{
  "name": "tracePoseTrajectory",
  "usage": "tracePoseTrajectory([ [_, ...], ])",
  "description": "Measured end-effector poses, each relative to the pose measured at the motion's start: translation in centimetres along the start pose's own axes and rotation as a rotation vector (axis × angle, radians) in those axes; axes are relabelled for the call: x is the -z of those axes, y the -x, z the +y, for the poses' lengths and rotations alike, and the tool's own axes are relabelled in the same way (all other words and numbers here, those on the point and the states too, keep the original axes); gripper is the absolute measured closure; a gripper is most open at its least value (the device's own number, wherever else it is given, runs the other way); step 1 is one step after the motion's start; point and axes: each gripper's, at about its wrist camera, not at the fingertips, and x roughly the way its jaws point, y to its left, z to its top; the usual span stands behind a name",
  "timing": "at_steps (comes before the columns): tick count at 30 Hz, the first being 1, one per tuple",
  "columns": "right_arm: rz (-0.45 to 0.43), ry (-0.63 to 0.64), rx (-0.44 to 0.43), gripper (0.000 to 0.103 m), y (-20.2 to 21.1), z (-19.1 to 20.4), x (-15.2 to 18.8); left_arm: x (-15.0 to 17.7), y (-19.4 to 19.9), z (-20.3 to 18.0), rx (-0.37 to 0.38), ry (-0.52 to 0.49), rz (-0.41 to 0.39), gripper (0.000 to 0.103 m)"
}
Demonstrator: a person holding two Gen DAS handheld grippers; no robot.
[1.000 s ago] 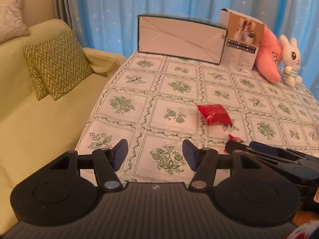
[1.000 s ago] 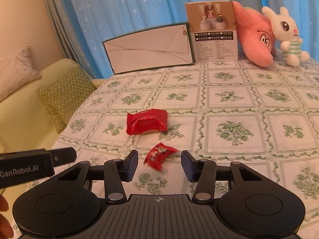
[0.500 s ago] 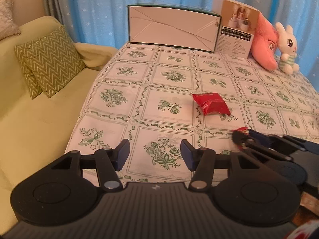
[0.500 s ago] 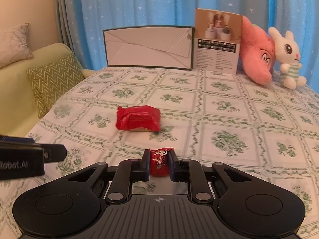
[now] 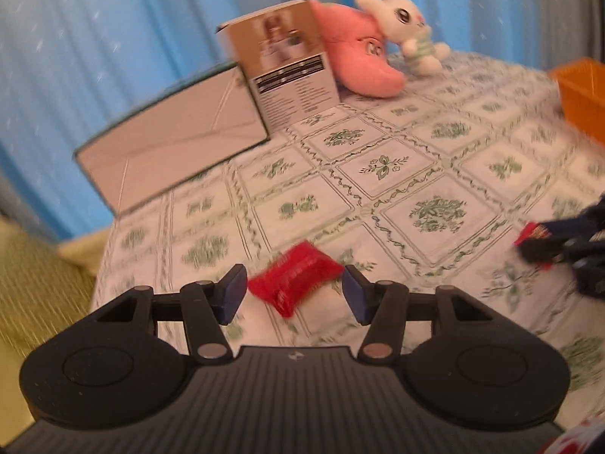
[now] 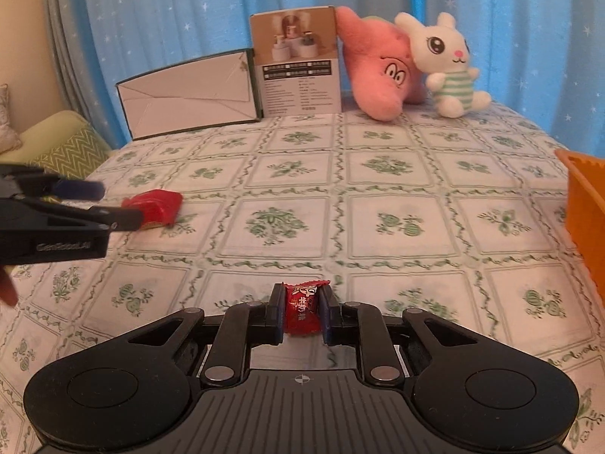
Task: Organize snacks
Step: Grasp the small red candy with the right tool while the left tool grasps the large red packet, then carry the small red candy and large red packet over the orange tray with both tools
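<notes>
My right gripper [image 6: 301, 312] is clamped on the small red candy [image 6: 301, 308] at lower centre of its view. My left gripper [image 5: 294, 295] stands wide, the red snack packet [image 5: 298, 282] between its pads but untouched. To take it cleanly I should settle low, square both pads on the packet's short sides, then close. The orange basket [image 6: 584, 204] at the right edge looks like the place for both.
</notes>
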Motion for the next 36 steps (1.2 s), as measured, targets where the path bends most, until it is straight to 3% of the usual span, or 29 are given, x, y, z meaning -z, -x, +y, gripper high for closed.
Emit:
tracePoseTrajectory([
  [3, -0.003, 0.006, 0.004, 0.085, 0.6, -0.6, 0.3, -0.6, -1.6, 0.8, 0.021, -0.028, 0.013, 0.051],
  [9, -0.009, 0.001, 0.01, 0.085, 0.9, -1.6, 0.3, -1.4, -4.1, 1.7, 0.154, -0.06, 0.105, 0.051],
  [15, -0.015, -0.021, 0.009, 0.085, 1.4, -2.5, 0.0, -1.6, -4.7, 1.2, 0.196, -0.023, 0.168, 0.075],
  [17, -0.012, -0.031, 0.009, 0.085, 1.7, -2.7, 0.0, -1.5, -4.2, 0.9, 0.18, 0.021, 0.183, 0.077],
  [23, -0.012, -0.051, 0.007, 0.085, 3.6, -3.2, 0.1, -0.9, -0.7, -0.3, 0.162, 0.261, 0.203, 0.081],
  [36, -0.038, -0.079, 0.021, 0.085, 13.6, -4.8, 1.1, -1.5, 12.5, -7.5, 0.158, 0.462, 0.099, 0.081],
])
